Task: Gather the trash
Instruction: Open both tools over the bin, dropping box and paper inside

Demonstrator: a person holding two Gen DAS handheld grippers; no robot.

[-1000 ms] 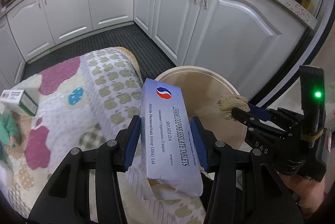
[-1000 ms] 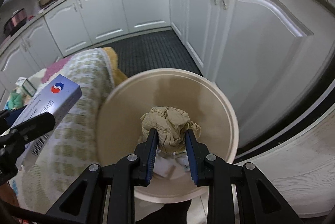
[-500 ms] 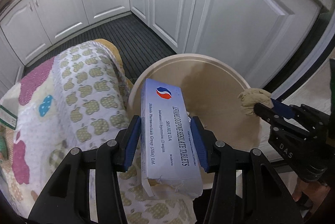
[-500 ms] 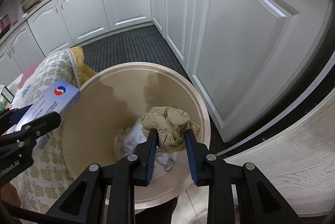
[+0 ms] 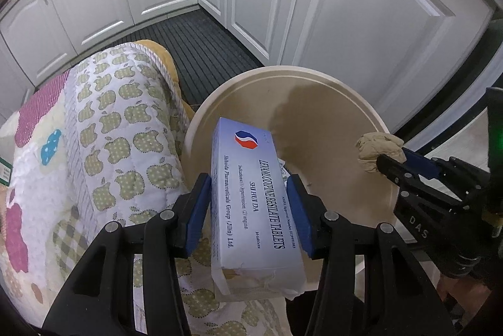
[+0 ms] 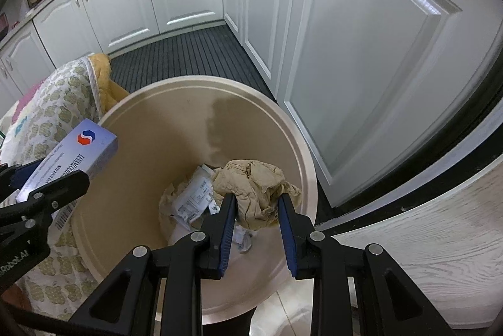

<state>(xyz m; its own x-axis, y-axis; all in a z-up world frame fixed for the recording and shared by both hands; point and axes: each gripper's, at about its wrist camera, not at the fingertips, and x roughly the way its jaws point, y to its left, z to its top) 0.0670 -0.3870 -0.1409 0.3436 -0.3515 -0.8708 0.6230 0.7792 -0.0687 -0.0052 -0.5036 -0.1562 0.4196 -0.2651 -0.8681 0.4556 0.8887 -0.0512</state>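
- The left gripper [image 5: 248, 210] clamps a pale blue tablet box [image 5: 251, 197], its near flap torn, over the bin's nine-o'clock rim.
- The right gripper [image 6: 256, 223] pinches a crumpled brown paper wad [image 6: 251, 185] above the beige bin [image 6: 151, 128].
- Paper scraps [image 6: 191, 201] lie inside the bin.
- White cabinets [image 6: 345, 53] stand at twelve o'clock.

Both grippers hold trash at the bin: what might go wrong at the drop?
The tablet box in the left gripper sits over the bin rim beside the quilt; released here, it may land outside. The crumpled brown paper could snag on the right gripper pads.
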